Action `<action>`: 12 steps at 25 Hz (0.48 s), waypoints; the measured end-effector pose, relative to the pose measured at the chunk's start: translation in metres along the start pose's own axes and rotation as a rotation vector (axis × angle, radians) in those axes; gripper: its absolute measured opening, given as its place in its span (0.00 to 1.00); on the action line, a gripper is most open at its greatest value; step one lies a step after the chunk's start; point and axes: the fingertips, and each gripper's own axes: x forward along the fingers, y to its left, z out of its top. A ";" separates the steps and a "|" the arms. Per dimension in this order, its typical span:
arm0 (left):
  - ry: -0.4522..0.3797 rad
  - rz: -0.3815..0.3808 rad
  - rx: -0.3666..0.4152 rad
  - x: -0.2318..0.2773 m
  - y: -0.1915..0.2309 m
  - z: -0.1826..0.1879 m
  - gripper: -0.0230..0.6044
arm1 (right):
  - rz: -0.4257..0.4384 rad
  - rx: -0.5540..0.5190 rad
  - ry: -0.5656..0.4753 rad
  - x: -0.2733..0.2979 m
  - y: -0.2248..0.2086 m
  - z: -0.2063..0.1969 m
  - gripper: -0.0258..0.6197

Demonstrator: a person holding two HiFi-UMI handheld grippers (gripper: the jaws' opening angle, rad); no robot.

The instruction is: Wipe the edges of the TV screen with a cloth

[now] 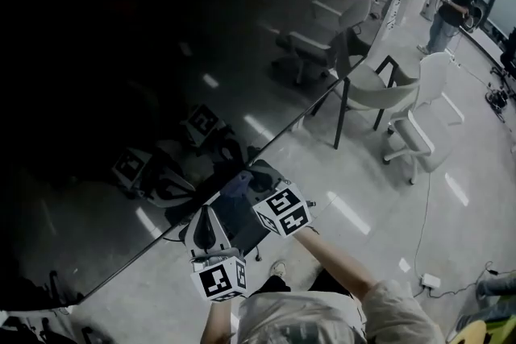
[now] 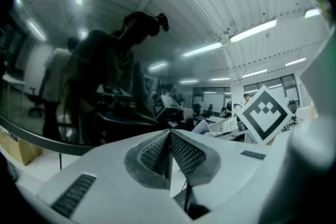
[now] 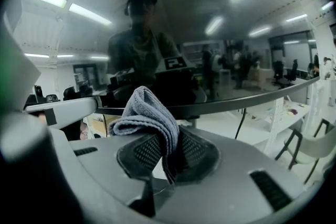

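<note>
While right gripper (image 3: 167, 157) was clamped on the grey cloth (image 3: 148, 113), held just by the TV screen (image 3: 220, 34) bottom edge, left gripper (image 2: 169, 150) sat closed & empty. Risk: cloth pinched at a fold only, so a hard drag could pull it out, bare jaws scratching glass

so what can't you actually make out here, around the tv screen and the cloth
- TV screen, head view: its top and left edges are lost in darkness and cut off by the frame.
- cloth, right gripper view: the part inside the right gripper is hidden between the jaws; contact with the screen cannot be told.
- Any smudges on the glass: reflections mask it in both gripper views.
</note>
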 end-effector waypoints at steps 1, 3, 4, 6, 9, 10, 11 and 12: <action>0.005 0.005 0.005 0.005 -0.009 -0.002 0.06 | 0.005 -0.001 0.002 -0.002 -0.010 0.001 0.12; 0.016 0.019 0.012 0.014 -0.033 0.000 0.06 | 0.012 0.004 0.006 -0.014 -0.034 0.005 0.12; 0.021 0.029 0.015 0.018 -0.046 0.001 0.06 | 0.014 0.009 0.007 -0.021 -0.047 0.008 0.12; 0.028 0.058 0.020 0.025 -0.069 0.005 0.06 | 0.025 0.022 0.007 -0.031 -0.072 0.014 0.12; 0.021 0.098 0.027 0.043 -0.102 0.007 0.06 | 0.064 0.025 0.014 -0.035 -0.107 0.021 0.12; 0.015 0.107 0.032 0.051 -0.113 0.008 0.06 | 0.076 0.026 0.014 -0.035 -0.119 0.022 0.12; 0.010 0.115 0.036 0.059 -0.125 0.008 0.06 | 0.085 0.026 0.012 -0.036 -0.131 0.024 0.12; 0.004 0.124 0.039 0.066 -0.136 0.009 0.06 | 0.092 0.025 0.009 -0.037 -0.143 0.025 0.12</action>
